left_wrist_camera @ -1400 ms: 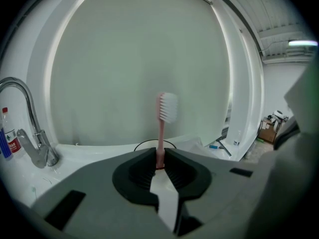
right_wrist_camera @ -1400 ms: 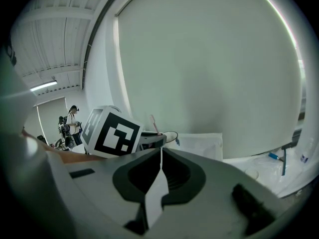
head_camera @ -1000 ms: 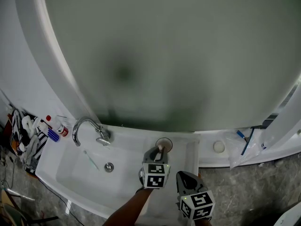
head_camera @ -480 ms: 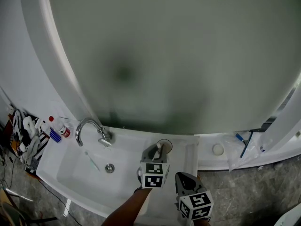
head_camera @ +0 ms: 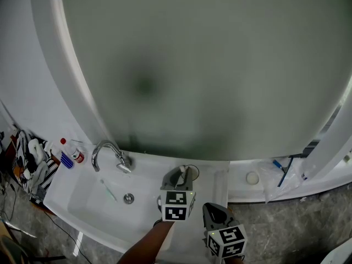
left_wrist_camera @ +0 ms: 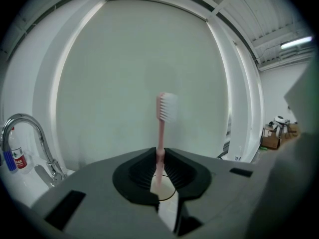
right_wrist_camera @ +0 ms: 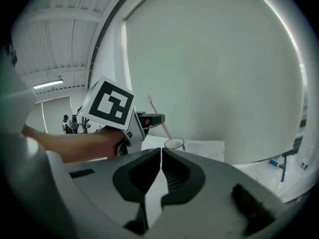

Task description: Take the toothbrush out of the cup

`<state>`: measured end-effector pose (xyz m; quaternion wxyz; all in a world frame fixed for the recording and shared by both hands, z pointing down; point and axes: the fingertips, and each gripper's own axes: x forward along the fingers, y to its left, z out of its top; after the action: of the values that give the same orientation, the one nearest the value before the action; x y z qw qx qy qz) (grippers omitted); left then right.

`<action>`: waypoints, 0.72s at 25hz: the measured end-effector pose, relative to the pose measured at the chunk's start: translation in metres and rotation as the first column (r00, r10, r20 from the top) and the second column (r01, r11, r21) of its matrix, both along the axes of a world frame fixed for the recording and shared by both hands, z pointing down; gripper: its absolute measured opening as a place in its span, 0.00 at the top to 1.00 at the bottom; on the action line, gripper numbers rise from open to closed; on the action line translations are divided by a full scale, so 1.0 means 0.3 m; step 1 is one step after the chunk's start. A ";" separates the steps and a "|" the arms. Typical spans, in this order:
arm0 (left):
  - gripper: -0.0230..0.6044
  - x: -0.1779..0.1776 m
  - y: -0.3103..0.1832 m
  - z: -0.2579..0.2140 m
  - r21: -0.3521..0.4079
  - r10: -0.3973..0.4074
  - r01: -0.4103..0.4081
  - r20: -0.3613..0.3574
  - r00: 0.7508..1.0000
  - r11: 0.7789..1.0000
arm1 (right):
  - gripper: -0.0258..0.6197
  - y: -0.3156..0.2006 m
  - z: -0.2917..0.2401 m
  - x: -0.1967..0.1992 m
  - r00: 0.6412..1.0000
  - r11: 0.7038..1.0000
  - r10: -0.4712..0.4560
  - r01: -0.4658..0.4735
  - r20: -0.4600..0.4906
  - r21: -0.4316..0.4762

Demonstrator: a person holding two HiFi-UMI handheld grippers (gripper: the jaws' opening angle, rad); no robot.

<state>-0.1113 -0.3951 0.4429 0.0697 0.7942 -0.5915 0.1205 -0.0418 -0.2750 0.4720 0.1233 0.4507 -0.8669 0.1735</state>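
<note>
My left gripper (head_camera: 182, 175) is shut on the pink toothbrush (left_wrist_camera: 160, 133), which stands upright with its white bristles on top. Under the jaws shows the rim of the cup (left_wrist_camera: 168, 195). The cup (head_camera: 191, 172) stands on the ledge at the back right of the white sink (head_camera: 82, 202). In the right gripper view the toothbrush (right_wrist_camera: 159, 117) slants down toward the cup (right_wrist_camera: 174, 144); whether its lower end is still inside I cannot tell. My right gripper (right_wrist_camera: 160, 156) is shut on nothing and hangs to the near right (head_camera: 212, 211) of the left one.
A chrome faucet (head_camera: 108, 150) arches over the basin, where a thin green stick (head_camera: 108, 191) lies near the drain (head_camera: 128, 198). Bottles (head_camera: 69, 153) stand at the far left. A white disc (head_camera: 252, 177) and a blue item (head_camera: 279, 166) lie to the right.
My left gripper has risen above the cup, carrying the pink toothbrush up with it. The right gripper has stayed almost where it was.
</note>
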 end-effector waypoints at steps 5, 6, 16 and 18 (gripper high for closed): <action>0.88 0.004 0.038 -0.049 0.025 -0.002 0.002 -0.008 1.000 1.000 | 0.94 0.022 -0.017 0.009 1.000 1.000 -0.002 0.002 0.006 0.005; 0.88 0.002 0.048 -0.054 0.027 -0.005 0.005 -0.011 1.000 1.000 | 0.94 0.030 -0.018 0.009 1.000 1.000 -0.005 0.005 0.006 0.006; 0.88 0.010 0.183 -0.072 0.025 -0.030 0.031 -0.010 0.999 0.999 | 0.94 0.117 -0.028 0.029 0.999 0.999 -0.039 0.039 0.004 0.017; 0.88 0.013 0.212 -0.072 0.026 -0.035 0.035 -0.013 0.999 0.999 | 0.94 0.135 -0.033 0.032 0.999 0.999 -0.048 0.047 0.003 0.022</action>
<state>-0.1074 -0.3314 0.4212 0.0654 0.7852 -0.6064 0.1066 -0.0321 -0.2345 0.4620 0.1210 0.4311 -0.8794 0.1616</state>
